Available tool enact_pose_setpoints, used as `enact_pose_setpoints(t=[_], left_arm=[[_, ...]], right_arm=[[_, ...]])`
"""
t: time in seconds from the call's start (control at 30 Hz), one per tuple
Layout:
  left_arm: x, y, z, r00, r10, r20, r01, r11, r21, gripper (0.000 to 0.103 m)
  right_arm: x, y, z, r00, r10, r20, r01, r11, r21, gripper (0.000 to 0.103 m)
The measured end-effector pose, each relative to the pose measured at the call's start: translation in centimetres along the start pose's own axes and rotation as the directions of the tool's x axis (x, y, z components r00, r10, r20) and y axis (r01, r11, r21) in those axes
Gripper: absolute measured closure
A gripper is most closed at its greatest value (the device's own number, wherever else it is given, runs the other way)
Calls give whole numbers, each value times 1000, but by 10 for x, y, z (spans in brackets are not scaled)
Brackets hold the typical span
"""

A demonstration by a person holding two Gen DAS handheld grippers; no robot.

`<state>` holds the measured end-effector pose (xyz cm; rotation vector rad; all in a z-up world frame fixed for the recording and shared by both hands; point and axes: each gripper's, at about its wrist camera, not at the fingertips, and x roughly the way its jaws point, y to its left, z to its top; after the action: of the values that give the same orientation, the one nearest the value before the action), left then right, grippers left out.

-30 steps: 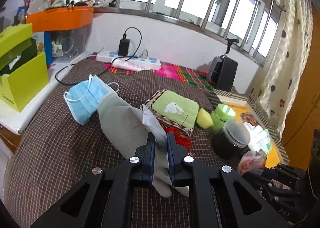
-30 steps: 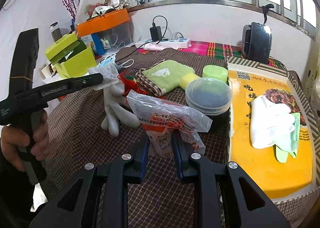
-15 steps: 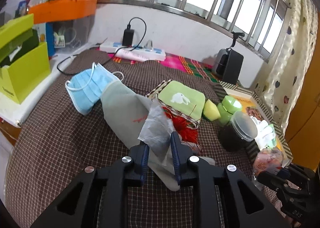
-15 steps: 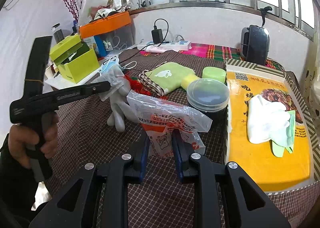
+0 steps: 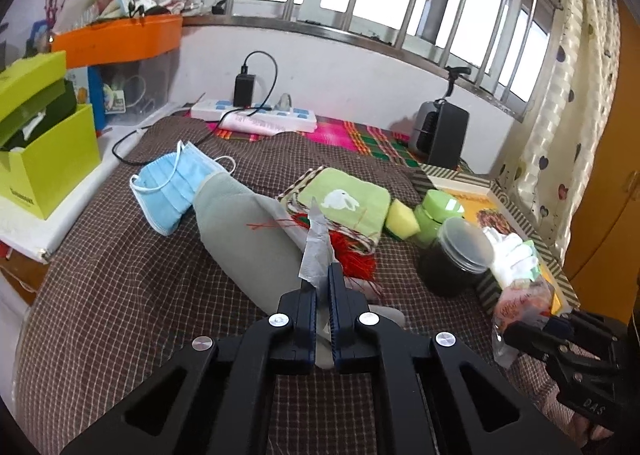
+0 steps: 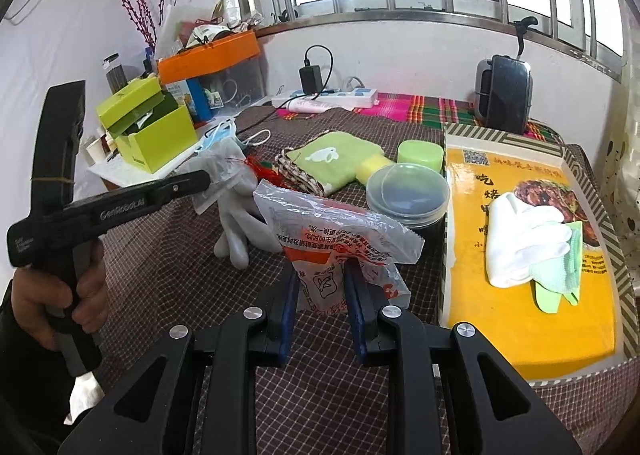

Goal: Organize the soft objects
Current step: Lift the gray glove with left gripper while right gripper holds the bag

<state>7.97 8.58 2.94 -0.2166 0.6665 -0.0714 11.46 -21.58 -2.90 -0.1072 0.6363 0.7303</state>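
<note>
To the far left of the left gripper point(image 5: 322, 283) a lime-green box point(image 5: 44, 159) stands on a white ledge. Nearer, up and left of its tips, a blue face mask point(image 5: 170, 187) lies on the brown checked cloth point(image 5: 100, 295), touching the cuff of a grey glove point(image 5: 244, 239). The left gripper's jaws are pinched almost shut on a raised fold of that glove, whose fingers hang down to the cloth. Just beyond the tips lie red threads point(image 5: 354, 261) and a green towel with a white rabbit point(image 5: 344, 201). To the right sit a yellow sponge point(image 5: 400, 217) and a dark lidded jar point(image 5: 456, 255). The right gripper point(image 6: 320, 285), partly open, clamps a printed plastic packet point(image 6: 332, 239). To its right, a white glove point(image 6: 524, 239) rests on a yellow tray point(image 6: 520, 327).
</note>
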Motion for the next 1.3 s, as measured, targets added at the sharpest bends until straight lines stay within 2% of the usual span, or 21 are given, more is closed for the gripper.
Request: enact_pose_setpoints(t=[0.4,0.8,1.3], left_arm=[[-28,-25,-14,999,-44,1,44,998,42,98],[-57,-69,-24,988,-155,25,151,983,105,98],[-62,-124,-30,976,-216,3,212,961,178,98]], right_arm=[[-24,1,-2,999,-14,34,14,1000,5,79],[-64,-9,-11,994,-96,54,94,995,32,79],[-86,-30,-21,989,-130,77,123,989,82,79]])
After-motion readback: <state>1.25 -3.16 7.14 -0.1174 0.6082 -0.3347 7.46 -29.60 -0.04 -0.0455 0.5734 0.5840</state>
